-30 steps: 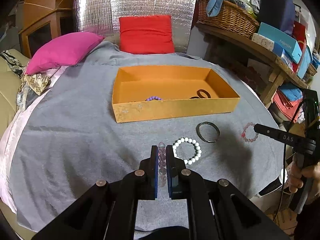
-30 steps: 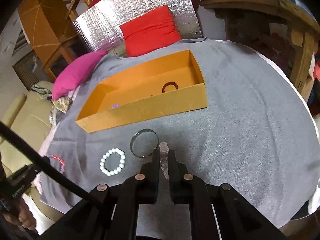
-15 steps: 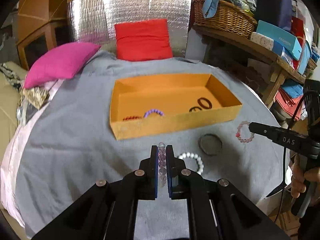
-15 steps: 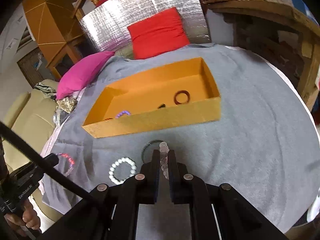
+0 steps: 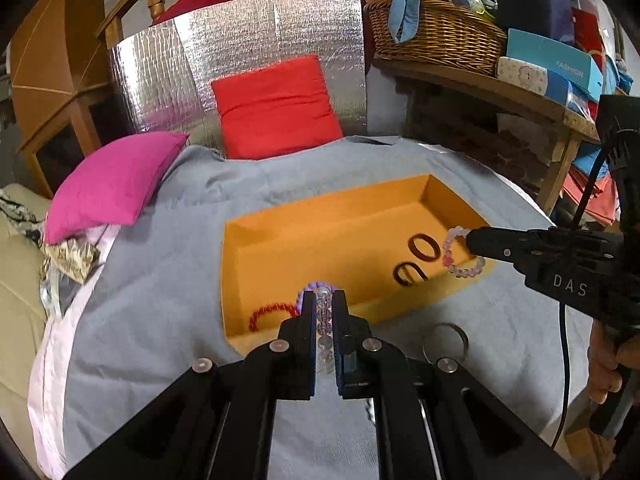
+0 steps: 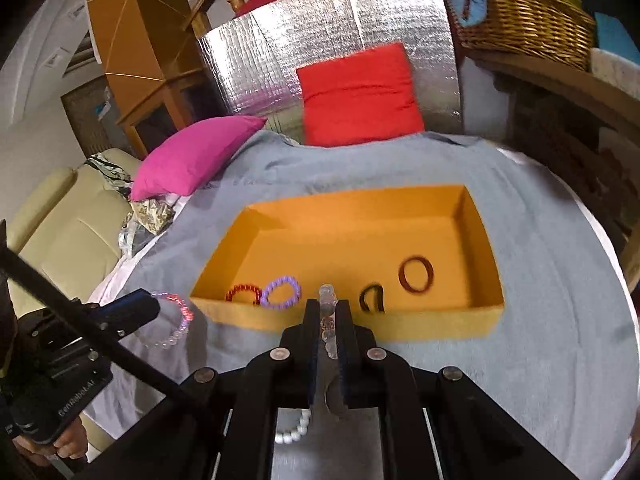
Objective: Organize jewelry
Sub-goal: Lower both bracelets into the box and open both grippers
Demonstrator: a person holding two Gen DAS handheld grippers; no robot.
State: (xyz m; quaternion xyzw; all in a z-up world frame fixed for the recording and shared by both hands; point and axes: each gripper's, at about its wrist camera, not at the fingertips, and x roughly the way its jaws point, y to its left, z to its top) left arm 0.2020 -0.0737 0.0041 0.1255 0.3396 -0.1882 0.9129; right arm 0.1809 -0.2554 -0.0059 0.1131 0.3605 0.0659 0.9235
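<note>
Both hand-held grippers have a bracelet pinched. In the left wrist view, the left hand-held gripper sits bottom center, jaws nearly together with a pale clear-bead bracelet squeezed edge-on between them. It's over the near wall of the orange box, which lies mid-frame on a grey cloth covering the worktop.

At the right edge of that view, the right hand-held gripper pokes in with a pinkish bead bracelet dangling from its tip over the box's right end. From the right wrist view, that gripper shows the beads clamped on edge between its narrow jaws, and the left one shows at lower left with its loop hanging.

Inside the box: a red bracelet and a purple bracelet at the left end, two dark rings toward the right. On the cloth in front of the box there's a metal bangle, and a white bead bracelet peeks out under the right gripper's body. A pink pillow and a red pillow sit behind.
</note>
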